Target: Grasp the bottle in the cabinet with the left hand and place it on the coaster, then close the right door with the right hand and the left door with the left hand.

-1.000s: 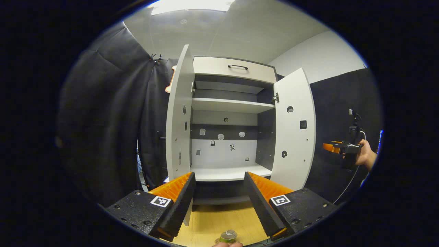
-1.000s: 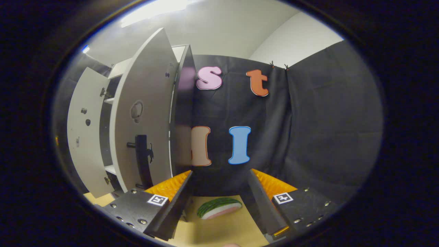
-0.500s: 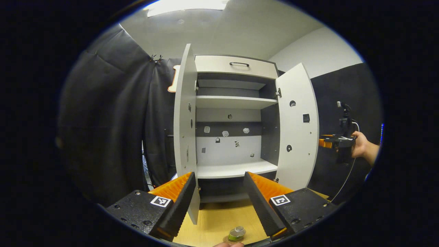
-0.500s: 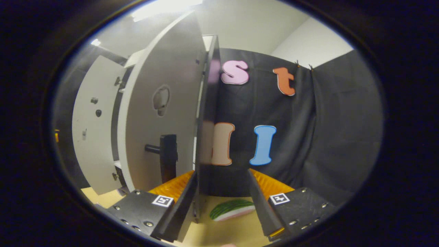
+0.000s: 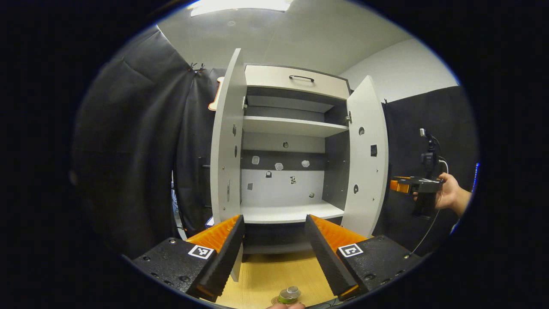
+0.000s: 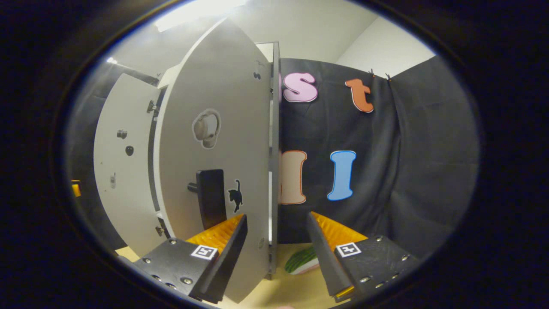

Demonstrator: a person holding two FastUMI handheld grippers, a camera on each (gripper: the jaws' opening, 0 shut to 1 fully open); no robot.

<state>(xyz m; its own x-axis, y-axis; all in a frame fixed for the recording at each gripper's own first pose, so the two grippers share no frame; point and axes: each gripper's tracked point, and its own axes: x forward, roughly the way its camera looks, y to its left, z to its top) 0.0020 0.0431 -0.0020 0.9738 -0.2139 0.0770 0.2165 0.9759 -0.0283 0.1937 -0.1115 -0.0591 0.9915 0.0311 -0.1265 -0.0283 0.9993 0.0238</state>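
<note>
While both doors of the cabinet (image 5: 296,103) stand open, the scene reads like this:

Left gripper (image 5: 274,223): its two fingers are spread wide with nothing between them; it faces the open cabinet from the front, above the wooden table (image 5: 274,274).

Bottle (image 5: 288,295): it stands on the table at the low edge of the left gripper view, below and between the fingers, on a round coaster (image 5: 276,299) of which I see only the rim; it has a green body and a pale cap.

Shelves: the lower shelf (image 5: 291,212) and the upper shelf (image 5: 291,125) are bare; small stickers are on the back panel.

Right door (image 5: 364,159): open, turned partly toward the camera in the left gripper view. In the right gripper view its outer face, with a dark handle (image 6: 211,198) and a small black cat sticker, is very close.

Right gripper (image 6: 274,225): its fingers are wide apart, and the free edge of the right door (image 6: 223,141) lies between them; I cannot tell if a finger touches the door. In the left gripper view a hand (image 5: 448,195) holds it just to the right of the door.

Left door (image 5: 225,146): open, seen almost edge-on.

Watermelon slice (image 6: 302,261): it lies on the table between the right gripper's fingers, behind the door edge.
</note>
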